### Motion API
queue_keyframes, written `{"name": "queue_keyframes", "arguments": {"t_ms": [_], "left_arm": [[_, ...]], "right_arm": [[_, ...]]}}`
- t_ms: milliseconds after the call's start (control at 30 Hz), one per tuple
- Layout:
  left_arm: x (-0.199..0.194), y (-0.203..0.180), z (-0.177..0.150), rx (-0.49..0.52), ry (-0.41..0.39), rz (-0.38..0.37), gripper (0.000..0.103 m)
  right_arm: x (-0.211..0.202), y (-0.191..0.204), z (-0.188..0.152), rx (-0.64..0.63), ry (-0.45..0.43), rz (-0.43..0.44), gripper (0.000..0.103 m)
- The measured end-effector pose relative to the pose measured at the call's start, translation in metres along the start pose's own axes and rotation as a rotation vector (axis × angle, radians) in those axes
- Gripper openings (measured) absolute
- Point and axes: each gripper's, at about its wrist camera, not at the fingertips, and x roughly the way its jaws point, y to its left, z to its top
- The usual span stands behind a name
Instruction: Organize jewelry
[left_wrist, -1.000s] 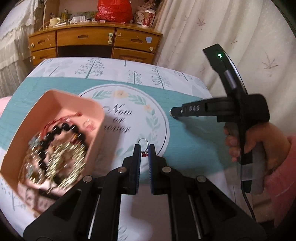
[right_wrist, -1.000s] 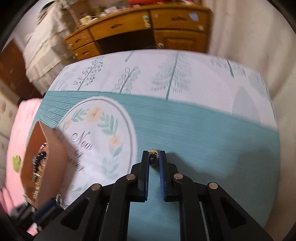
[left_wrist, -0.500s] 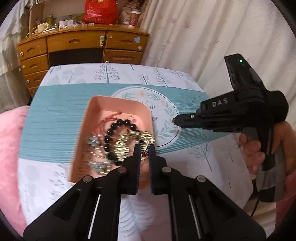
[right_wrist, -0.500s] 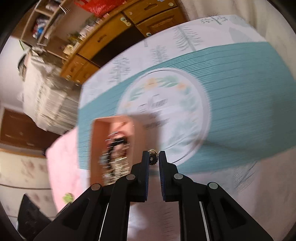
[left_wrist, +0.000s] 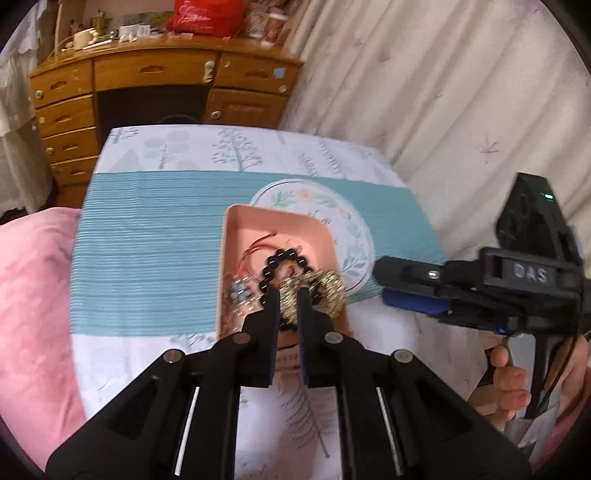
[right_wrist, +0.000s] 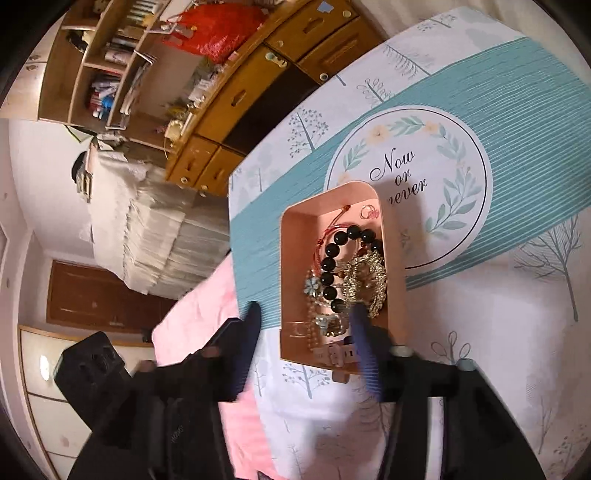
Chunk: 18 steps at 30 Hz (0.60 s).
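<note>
Left gripper (left_wrist: 287, 295) nearly clenched over the pink tray (left_wrist: 226, 258); whether it grips anything, we cannot tell. Right gripper (right_wrist: 306, 334) released, spread wide over the tray's near end. We should drop pieces low, inside the rim. Tray sits mid-counter (left_wrist: 147, 240). Right view alone shows a small ring (right_wrist: 369, 212) at the far end.

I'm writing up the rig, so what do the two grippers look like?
Both are matte black with silver screws and blue pads inside the jaws. In the left view, the right gripper has raised "DAS" lettering, a green light, a black cable and a pink sleeve behind it.
</note>
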Motion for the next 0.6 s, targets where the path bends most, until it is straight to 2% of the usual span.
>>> {"name": "queue_keyframes", "arguments": {"t_ms": [33,100,167,200,233,400,500,600], "left_arm": [[-0.006,-0.002,-0.001,0.006,0.004,0.032,0.008],[-0.016,-0.008,-0.007,0.003,0.012,0.085,0.018],[-0.03,-0.015,-0.017,-0.022,0.031,0.127,0.059],[-0.037,-0.018,-0.023,-0.041,0.03,0.139,0.065],[-0.049,-0.023,-0.029,-0.074,0.023,0.152,0.067],[-0.093,-0.055,-0.05,-0.174,0.073,0.189,0.07],[-0.113,-0.078,-0.064,-0.179,0.05,0.21,0.073],[-0.119,-0.104,-0.073,-0.17,0.032,0.228,0.073]], "right_arm": [[-0.005,0.003,-0.003,-0.017,-0.01,-0.004,0.052],[-0.013,0.002,-0.005,-0.044,-0.019,-0.019,0.053],[-0.025,0.002,-0.012,-0.069,-0.015,-0.035,0.062],[-0.033,0.0,-0.016,-0.079,-0.006,-0.051,0.073],[-0.042,-0.001,-0.023,-0.09,0.007,-0.078,0.081],[-0.106,-0.002,-0.071,-0.241,0.017,-0.327,0.103],[-0.141,-0.017,-0.099,-0.332,0.016,-0.375,0.103],[-0.17,-0.04,-0.122,-0.335,0.004,-0.394,0.103]]}}
